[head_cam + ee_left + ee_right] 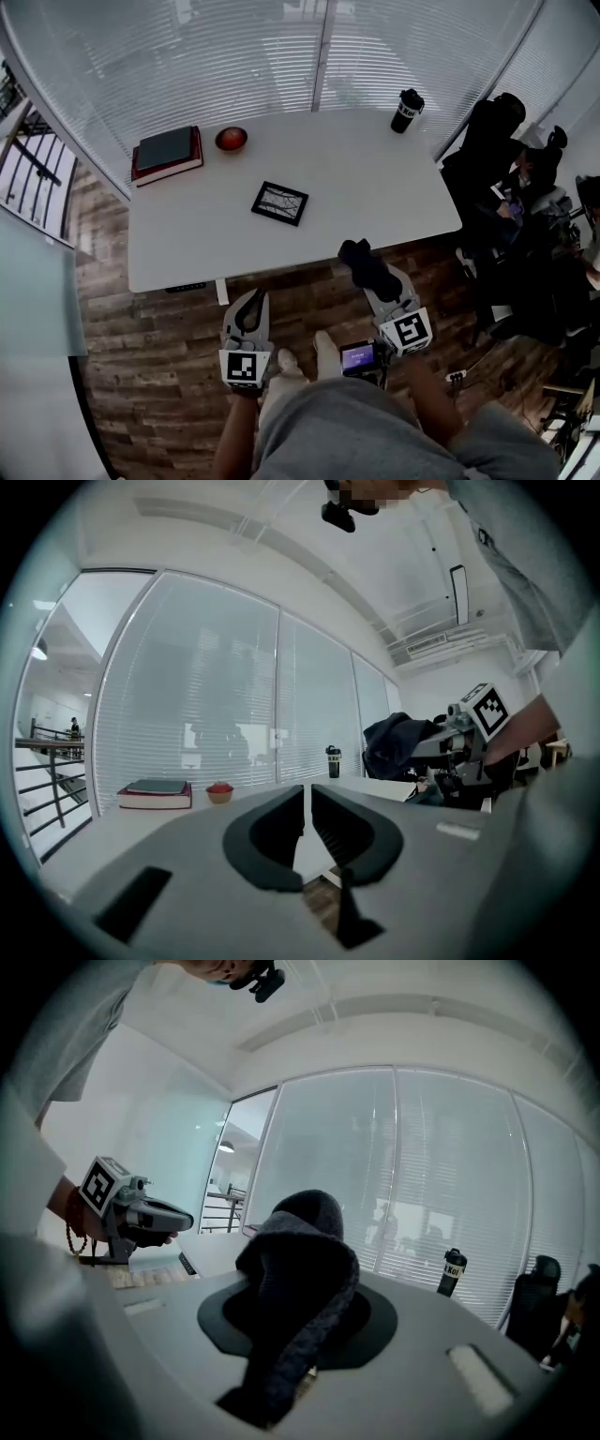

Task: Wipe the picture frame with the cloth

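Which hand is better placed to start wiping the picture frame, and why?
Right. The right tongs are shut on the dark cloth, pointed toward the table where the picture frame lies flat. The left tongs are shut on nothing. Both hang short of the table's near edge.

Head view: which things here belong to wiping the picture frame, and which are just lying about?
For the job: picture frame, flat on the table; dark cloth, clamped in the right gripper.
Just lying about: stacked books, red bowl, black travel mug.
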